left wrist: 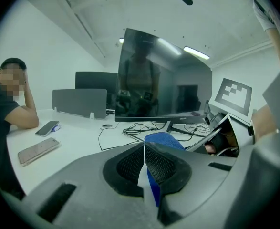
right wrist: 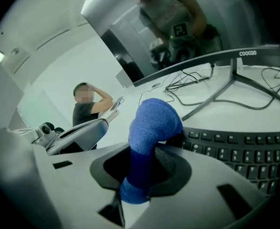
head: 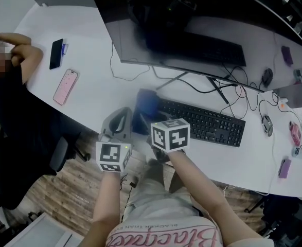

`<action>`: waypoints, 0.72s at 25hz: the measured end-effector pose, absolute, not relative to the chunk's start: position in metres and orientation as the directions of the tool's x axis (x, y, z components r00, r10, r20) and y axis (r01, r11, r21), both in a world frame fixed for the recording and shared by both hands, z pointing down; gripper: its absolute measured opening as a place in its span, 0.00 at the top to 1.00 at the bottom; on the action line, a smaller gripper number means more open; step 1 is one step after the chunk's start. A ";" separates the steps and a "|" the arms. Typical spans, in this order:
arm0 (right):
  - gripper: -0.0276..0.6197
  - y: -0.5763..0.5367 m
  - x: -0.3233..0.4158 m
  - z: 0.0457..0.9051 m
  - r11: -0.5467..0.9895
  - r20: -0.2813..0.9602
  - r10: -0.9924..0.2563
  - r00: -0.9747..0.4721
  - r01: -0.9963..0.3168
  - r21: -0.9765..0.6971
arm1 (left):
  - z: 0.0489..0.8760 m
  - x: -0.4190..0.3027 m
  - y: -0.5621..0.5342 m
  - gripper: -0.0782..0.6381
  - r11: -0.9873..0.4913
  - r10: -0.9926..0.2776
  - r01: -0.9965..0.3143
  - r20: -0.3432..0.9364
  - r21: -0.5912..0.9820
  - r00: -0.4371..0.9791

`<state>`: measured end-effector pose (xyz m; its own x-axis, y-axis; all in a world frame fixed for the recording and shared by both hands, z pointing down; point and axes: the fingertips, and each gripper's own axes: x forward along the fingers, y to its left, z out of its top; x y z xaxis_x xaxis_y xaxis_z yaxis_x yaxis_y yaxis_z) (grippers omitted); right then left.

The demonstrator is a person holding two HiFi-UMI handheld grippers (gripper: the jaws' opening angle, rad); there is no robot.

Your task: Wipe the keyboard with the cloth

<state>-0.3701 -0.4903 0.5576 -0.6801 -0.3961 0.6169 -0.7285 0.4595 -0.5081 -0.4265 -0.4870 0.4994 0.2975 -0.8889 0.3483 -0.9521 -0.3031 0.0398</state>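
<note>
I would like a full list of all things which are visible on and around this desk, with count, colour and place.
desk: 1, white, curved
monitor: 1, black, back of the desk
keyboard: 1, black, in front of the monitor
cloth: 1, blue, at the keyboard's left end
black phone: 1, desk's left part
pink phone: 1, nearer than the black one
mice: 2, dark, right of the keyboard, one farther back
cables: several, black, below the monitor
small items: several, purple and pink, desk's right edge, too small to name
seated person: 1, black top, desk's left side
left gripper: 1, grey, jaws together, left of the cloth
right gripper: 1, grey, jaws shut on the cloth
</note>
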 end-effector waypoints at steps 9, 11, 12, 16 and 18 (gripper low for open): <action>0.82 -0.491 -0.349 0.563 0.470 0.691 -0.380 -0.615 -0.772 -0.429 | 0.511 -0.412 -0.490 0.88 -0.296 -0.880 -0.955 0.380 0.034 0.286; 0.82 -0.490 -0.345 0.563 0.478 0.698 -0.381 -0.607 -0.775 -0.413 | 0.513 -0.407 -0.490 0.88 -0.301 -0.874 -0.953 0.389 0.034 0.290; 0.82 -0.490 -0.344 0.563 0.484 0.701 -0.381 -0.603 -0.776 -0.405 | 0.513 -0.404 -0.491 0.88 -0.304 -0.873 -0.952 0.390 0.033 0.292; 0.81 -0.489 -0.334 0.562 0.495 0.710 -0.381 -0.593 -0.779 -0.385 | 0.513 -0.392 -0.492 0.88 -0.310 -0.870 -0.950 0.395 0.028 0.296; 0.82 -0.489 -0.328 0.562 0.498 0.713 -0.384 -0.587 -0.782 -0.376 | 0.510 -0.385 -0.495 0.88 -0.319 -0.871 -0.948 0.390 0.018 0.300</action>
<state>-0.3281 -0.4890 0.5618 -0.5869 -0.3835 0.7130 -0.7818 0.4975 -0.3759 -0.3848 -0.4949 0.5101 0.3003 -0.8705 0.3899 -0.9476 -0.3191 0.0175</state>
